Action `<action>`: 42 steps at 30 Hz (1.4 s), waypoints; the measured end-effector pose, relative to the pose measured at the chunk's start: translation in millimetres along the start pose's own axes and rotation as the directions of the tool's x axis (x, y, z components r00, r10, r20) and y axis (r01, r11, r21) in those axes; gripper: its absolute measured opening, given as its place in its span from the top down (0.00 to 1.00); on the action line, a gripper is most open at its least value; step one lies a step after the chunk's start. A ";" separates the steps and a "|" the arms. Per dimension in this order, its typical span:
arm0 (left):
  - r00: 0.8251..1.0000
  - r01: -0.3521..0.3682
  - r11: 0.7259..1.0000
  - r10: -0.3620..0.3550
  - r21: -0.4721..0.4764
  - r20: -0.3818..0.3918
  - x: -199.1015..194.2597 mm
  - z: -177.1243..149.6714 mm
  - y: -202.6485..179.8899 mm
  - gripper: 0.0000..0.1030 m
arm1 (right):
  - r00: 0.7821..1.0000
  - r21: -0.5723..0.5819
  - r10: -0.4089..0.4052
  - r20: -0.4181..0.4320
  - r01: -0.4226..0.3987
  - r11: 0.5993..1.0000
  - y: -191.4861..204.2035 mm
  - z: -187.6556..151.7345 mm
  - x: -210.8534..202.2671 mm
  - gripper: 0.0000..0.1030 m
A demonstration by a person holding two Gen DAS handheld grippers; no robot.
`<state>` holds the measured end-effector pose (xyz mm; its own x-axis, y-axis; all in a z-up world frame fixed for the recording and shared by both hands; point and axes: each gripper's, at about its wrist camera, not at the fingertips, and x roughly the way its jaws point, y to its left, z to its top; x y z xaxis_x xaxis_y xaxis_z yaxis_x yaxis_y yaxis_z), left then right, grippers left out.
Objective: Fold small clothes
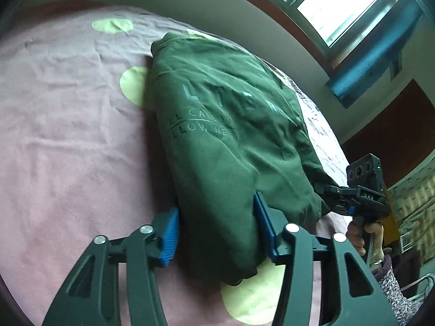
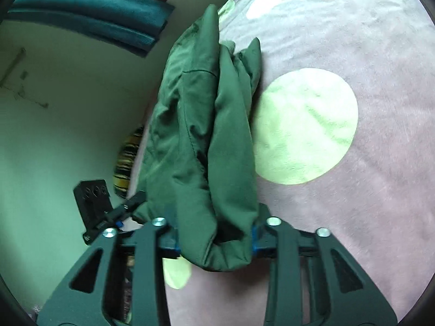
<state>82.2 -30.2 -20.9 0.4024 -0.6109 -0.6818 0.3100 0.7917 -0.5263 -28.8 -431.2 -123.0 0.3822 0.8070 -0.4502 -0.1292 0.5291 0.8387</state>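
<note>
A dark green garment with pale printed lettering hangs lifted above the pink bed cover. My left gripper is shut on its near edge, the thick cloth filling the gap between the blue pads. My right gripper is shut on another bunched edge of the same garment, which hangs in folds ahead of it. The right gripper also shows in the left wrist view, at the garment's right corner, held by a hand. The left gripper shows in the right wrist view at lower left.
The bed cover is pink with large pale green dots. A window and a teal curtain are at the upper right. A cream wall runs beside the bed. A striped cushion lies by the bed edge.
</note>
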 end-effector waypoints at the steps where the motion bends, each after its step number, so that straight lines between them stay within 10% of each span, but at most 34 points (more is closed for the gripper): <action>1: 1.000 0.010 1.000 -0.010 -0.029 0.008 -6.1 2.1 -0.2 0.54 | 1.000 -0.005 0.021 0.012 -0.021 1.000 5.6 -4.6 -5.4 0.77; 12: 1.000 0.016 1.000 -0.016 0.022 0.012 -5.3 -9.9 9.0 0.48 | 0.995 0.031 0.095 -0.039 -0.094 0.995 -19.0 -18.6 7.2 0.72; 16: 0.999 0.027 0.998 -0.029 0.064 0.030 -22.1 -9.6 7.9 0.25 | 0.995 0.018 0.092 -0.046 -0.091 0.996 -14.7 -11.9 -4.3 0.39; 20: 0.997 0.040 0.996 -0.046 0.082 0.066 -31.5 3.9 15.2 0.21 | 0.999 -0.016 0.045 -0.018 -0.045 0.999 -10.1 19.1 -12.2 0.23; 31: 1.000 -0.018 1.000 0.018 -0.009 0.019 44.6 94.7 30.4 0.21 | 0.999 0.056 0.029 0.035 -0.031 0.998 -34.5 126.9 40.4 0.22; 35: 0.997 -0.078 0.997 0.078 -0.006 -0.017 66.0 109.1 31.5 0.19 | 0.999 0.080 0.048 0.009 -0.048 0.996 -43.7 144.7 58.3 0.39; 37: 0.996 -0.088 0.996 0.088 0.000 -0.026 70.3 110.8 33.6 0.19 | 0.998 0.094 0.061 -0.028 -0.058 0.994 -52.1 148.2 66.2 0.71; 42: 0.997 -0.063 0.998 0.062 -0.031 -0.040 75.7 108.6 40.0 0.16 | 0.995 0.112 0.102 -0.017 -0.100 0.989 -66.1 142.8 66.0 0.78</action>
<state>218.7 -44.8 -38.3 0.3864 -0.5599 -0.7329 0.2570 0.8285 -0.4975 135.7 -450.4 -164.4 0.3511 0.8613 -0.3673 -0.0638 0.4133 0.9084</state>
